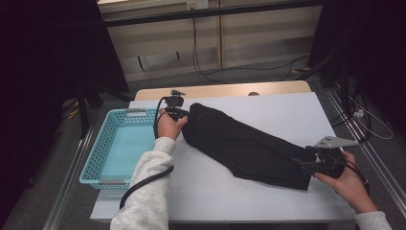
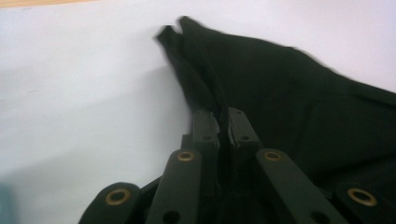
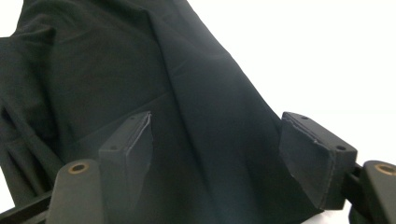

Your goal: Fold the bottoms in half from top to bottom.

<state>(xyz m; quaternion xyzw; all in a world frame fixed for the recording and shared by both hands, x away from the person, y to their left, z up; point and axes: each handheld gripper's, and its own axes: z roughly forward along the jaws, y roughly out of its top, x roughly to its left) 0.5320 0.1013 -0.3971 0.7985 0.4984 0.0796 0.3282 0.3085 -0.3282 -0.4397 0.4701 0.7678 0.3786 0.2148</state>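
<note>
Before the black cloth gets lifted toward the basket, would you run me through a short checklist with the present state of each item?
1. Left gripper clamped on the black cloth: ok, jaws pinch a fold at its far end.
2. Right gripper gripping the cloth: not ok, jaws stand open with the cloth between them.
3. Blue basket ready beside the left hand: ok, nothing visible inside.
4. Cloth fully on the white table: ok.
5. Cloth free of snags underneath: cannot tell.
</note>
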